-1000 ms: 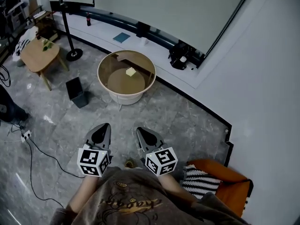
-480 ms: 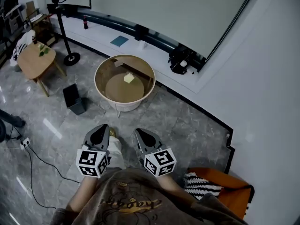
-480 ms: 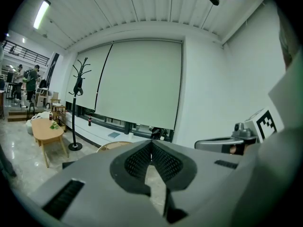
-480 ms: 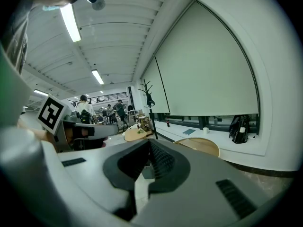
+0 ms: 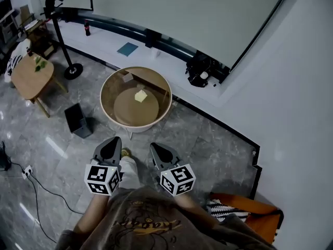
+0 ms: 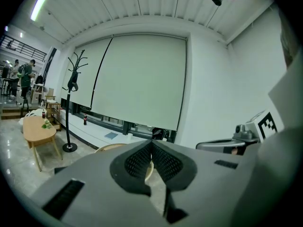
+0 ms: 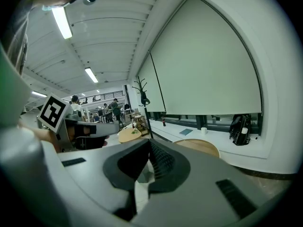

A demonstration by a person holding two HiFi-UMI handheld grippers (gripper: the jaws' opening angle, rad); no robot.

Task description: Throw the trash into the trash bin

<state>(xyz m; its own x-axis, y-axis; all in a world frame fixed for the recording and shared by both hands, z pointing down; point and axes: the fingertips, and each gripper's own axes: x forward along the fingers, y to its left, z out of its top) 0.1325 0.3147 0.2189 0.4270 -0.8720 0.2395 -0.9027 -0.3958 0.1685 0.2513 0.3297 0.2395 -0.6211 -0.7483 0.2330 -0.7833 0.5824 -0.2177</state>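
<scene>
Head view. Round table [image 5: 136,128]: pale tub-shaped wall, brownish see-through top, a tan disc showing beneath it.

Trash [image 5: 140,95]: a small pale-yellow crumpled piece near the table's middle. Whether it lies on the top or on the disc below cannot be told.

Trash bin [image 5: 78,120]: black, box-shaped, with an open mouth. It stands on the glossy grey marbled floor [image 5: 208,145], just left of the table.

Left gripper [image 5: 111,142] and right gripper [image 5: 156,149]: grey tapered shells with black ribbed pads, each carrying a white cube with black square markers. They are held side by side and point toward the table. In each gripper view the jaws are pressed together at the tips, with nothing between them. The trash lies ahead of both tips, well apart from them. The bin is ahead and to the left of the left gripper.

Surroundings:
- Small wooden table [image 5: 30,77] at far left.
- Black coat stand [image 5: 61,40] on a round foot.
- White ledge [image 5: 166,61] under a large pale blind, bearing a blue book [image 5: 127,48], a dark bottle [image 5: 87,28] and a black bag [image 5: 200,69].
- Orange seat [image 5: 255,210] with a striped cushion [image 5: 221,208] at lower right.
- Black cable [image 5: 39,191] trailing over the floor.
</scene>
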